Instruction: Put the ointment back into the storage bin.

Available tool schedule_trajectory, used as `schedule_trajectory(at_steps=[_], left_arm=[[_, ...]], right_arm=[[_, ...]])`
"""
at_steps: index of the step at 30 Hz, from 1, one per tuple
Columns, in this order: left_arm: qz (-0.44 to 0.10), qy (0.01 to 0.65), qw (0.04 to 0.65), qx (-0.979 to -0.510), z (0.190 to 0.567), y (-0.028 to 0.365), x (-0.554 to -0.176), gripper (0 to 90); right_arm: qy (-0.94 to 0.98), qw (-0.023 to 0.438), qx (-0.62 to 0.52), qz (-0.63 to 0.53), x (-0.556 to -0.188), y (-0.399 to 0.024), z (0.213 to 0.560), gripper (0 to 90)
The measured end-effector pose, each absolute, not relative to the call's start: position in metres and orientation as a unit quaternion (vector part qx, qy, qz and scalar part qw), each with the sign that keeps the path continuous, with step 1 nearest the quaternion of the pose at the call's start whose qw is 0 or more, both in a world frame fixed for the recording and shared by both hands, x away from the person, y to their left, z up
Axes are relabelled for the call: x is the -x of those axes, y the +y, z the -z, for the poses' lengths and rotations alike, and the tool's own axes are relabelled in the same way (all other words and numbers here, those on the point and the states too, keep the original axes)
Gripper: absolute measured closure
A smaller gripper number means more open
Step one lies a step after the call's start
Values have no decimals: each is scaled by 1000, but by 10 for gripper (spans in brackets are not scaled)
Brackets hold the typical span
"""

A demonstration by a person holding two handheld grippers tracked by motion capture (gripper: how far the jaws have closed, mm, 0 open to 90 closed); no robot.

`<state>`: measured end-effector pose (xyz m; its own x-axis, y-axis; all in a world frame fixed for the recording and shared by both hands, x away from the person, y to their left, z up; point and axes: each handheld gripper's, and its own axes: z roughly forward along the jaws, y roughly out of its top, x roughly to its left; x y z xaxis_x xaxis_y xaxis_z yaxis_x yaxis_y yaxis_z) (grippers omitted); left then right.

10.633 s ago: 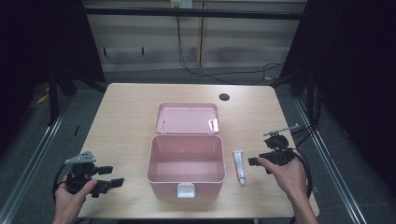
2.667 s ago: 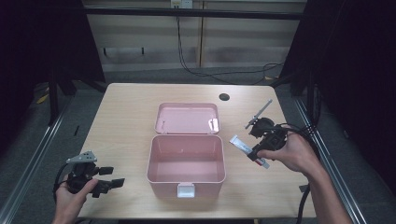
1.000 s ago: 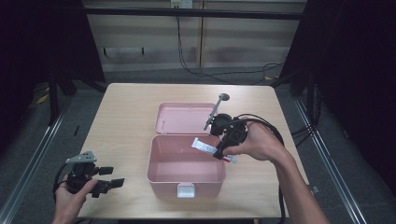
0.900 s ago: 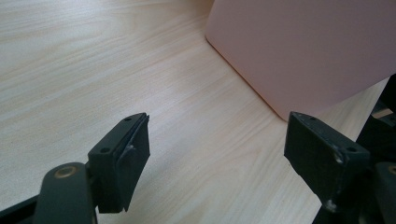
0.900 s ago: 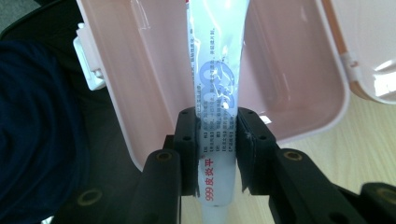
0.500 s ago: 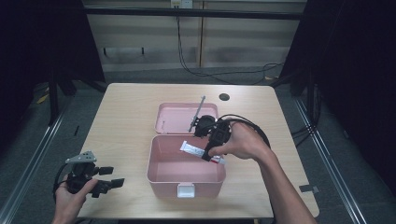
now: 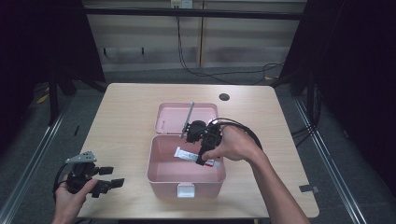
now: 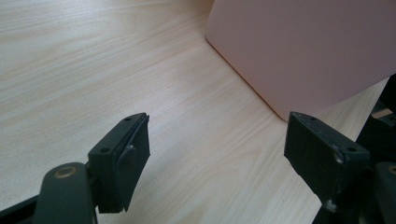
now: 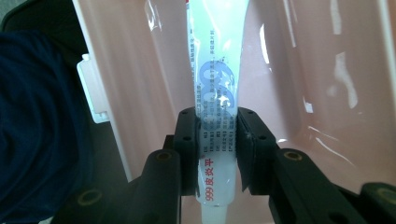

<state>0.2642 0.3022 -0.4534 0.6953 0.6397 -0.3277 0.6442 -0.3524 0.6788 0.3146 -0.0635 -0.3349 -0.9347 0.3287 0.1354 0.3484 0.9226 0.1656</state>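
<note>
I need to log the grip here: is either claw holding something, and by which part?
The right claw clamps a white ointment tube across its body near the cap end, above the open pink box. The left claw holds nothing.

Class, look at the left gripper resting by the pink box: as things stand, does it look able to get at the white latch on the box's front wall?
Probably yes. The left gripper sits open beside the pink box, and bare table lies between it and the white latch.
</note>
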Motion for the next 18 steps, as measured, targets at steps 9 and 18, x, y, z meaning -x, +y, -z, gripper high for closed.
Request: schedule_trajectory(at_steps=[9, 18], left_arm=[[4, 390, 414, -822, 453, 302, -264, 222], [5, 390, 413, -823, 453, 302, -264, 222]], right_arm=[[-982, 54, 156, 89, -315, -54, 343, 716], [-985, 69, 138, 78, -315, -45, 356, 716]])
